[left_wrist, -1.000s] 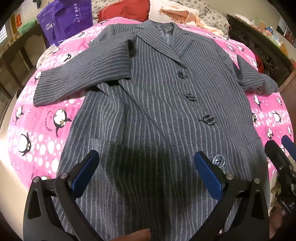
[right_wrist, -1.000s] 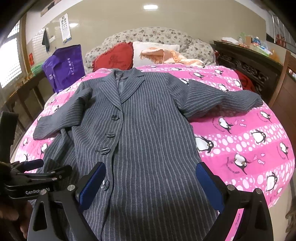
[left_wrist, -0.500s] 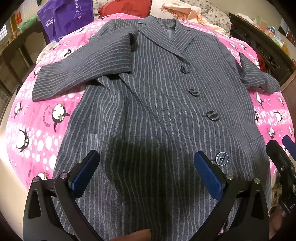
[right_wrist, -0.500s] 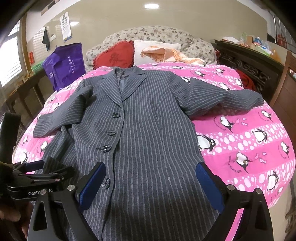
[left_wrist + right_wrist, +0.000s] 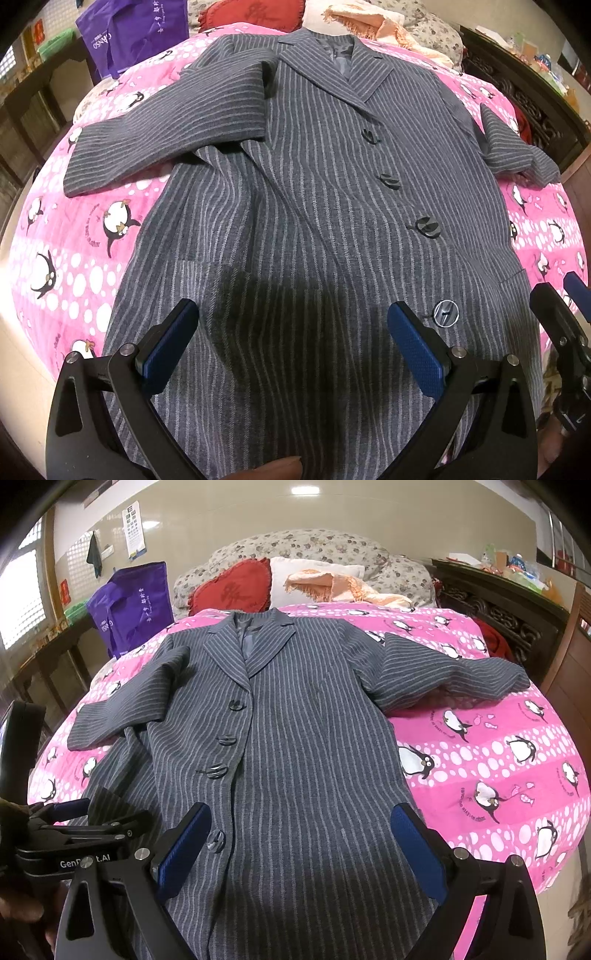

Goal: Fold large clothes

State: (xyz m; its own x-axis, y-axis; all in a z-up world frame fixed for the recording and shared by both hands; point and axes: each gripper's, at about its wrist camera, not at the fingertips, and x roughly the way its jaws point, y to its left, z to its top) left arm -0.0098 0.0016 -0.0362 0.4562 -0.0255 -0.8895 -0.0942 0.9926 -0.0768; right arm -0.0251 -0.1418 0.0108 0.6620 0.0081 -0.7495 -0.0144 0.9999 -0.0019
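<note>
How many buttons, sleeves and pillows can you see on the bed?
Buttons on the coat: 4
Sleeves: 2
Pillows, red and white: 2
Total: 8

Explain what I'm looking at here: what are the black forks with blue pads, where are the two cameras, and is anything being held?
There is no robot arm. A person holds a two-finger gripper in each hand, and each gripper carries a fisheye camera looking forward along its fingers. One picture is from the left gripper, the other from the right gripper. The blue pads are the fingertips. Both grippers are open and hold nothing; they hover over the lower part of a grey striped coat. The coat lies spread out, front up, sleeves out to the sides, on a pink penguin bedspread. Pillows and a purple bag sit beyond it.
</note>
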